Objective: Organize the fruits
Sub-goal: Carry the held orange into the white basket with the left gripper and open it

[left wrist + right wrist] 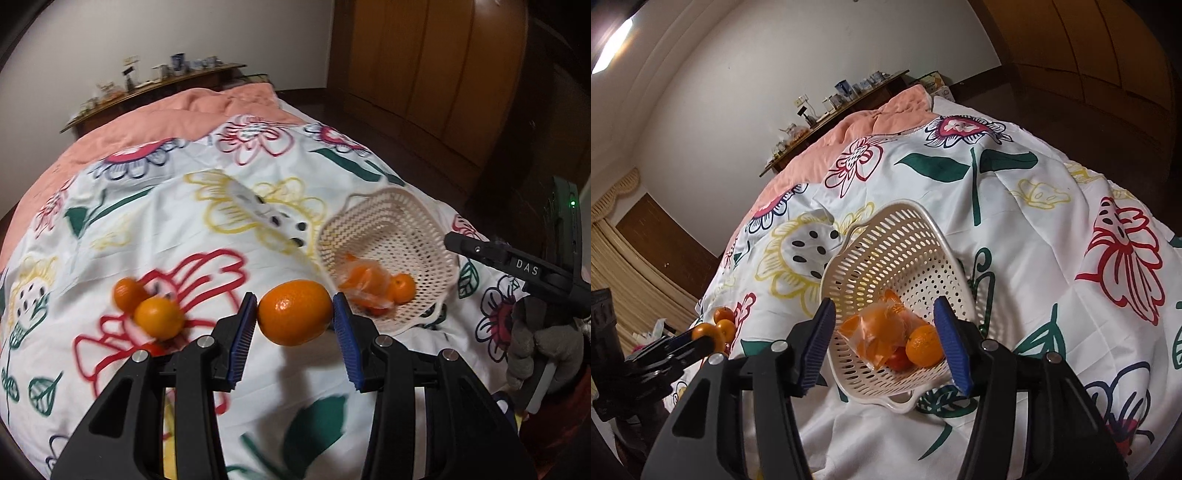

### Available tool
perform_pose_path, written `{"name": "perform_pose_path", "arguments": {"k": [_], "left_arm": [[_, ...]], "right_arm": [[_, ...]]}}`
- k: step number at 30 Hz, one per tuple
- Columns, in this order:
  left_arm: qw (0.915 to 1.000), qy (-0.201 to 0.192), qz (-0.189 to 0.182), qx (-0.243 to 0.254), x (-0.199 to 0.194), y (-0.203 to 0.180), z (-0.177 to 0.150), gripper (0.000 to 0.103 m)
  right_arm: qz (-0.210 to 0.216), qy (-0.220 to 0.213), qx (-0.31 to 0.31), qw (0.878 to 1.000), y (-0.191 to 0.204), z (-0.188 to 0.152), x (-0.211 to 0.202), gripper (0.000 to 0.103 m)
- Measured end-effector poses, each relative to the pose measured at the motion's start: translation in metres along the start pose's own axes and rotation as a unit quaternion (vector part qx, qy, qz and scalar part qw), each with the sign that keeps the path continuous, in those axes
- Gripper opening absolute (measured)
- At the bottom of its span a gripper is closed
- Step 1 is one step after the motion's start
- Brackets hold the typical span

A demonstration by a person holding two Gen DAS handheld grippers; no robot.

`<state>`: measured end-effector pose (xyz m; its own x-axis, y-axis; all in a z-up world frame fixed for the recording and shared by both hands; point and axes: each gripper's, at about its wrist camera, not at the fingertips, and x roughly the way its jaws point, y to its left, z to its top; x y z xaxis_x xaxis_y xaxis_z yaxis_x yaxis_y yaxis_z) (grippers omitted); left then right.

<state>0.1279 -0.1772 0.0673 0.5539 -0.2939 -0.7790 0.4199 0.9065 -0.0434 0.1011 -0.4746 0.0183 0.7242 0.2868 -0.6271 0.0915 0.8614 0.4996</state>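
Left wrist view: the bed (155, 229) under a flowered cover fills the scene, with the white basket (439, 236) lying on it to the right, tipped so its mouth faces the cameras. Inside are a bagged bunch of fruit (364, 282) and a loose orange (402, 288). Two more oranges (147, 304) lie on the cover to the left, well apart from the basket. The left gripper (295, 314) pinches an orange (294, 312) between its blue pads, near the basket rim. The step in hand looks like carrying this fruit over; next it must clear the rim before letting go. The right gripper (886, 341) hangs spread before the basket (871, 236), holding nothing.
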Motion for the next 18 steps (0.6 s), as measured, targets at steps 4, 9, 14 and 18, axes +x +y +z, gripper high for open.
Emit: {"name": "perform_pose_path", "arguments": {"k": [4, 9, 14, 18], "left_arm": [[0.9997, 0.001, -0.019, 0.016, 0.013, -0.020, 0.015, 0.044], [0.9992, 0.010, -0.032, 0.024, 0.036, -0.037, 0.030, 0.044], [0.9990, 0.023, -0.026, 0.028, 0.061, -0.046, 0.042, 0.044], [0.9986, 0.035, -0.018, 0.035, 0.079, -0.052, 0.050, 0.044]], "right_arm": [[0.000, -0.009, 0.003, 1.000, -0.006, 0.001, -0.003, 0.056], [0.005, -0.011, 0.009, 1.000, -0.011, 0.001, -0.005, 0.056], [0.011, -0.008, 0.010, 1.000, -0.013, -0.002, -0.003, 0.056], [0.015, -0.011, 0.011, 1.000, -0.014, -0.002, -0.004, 0.056]]}}
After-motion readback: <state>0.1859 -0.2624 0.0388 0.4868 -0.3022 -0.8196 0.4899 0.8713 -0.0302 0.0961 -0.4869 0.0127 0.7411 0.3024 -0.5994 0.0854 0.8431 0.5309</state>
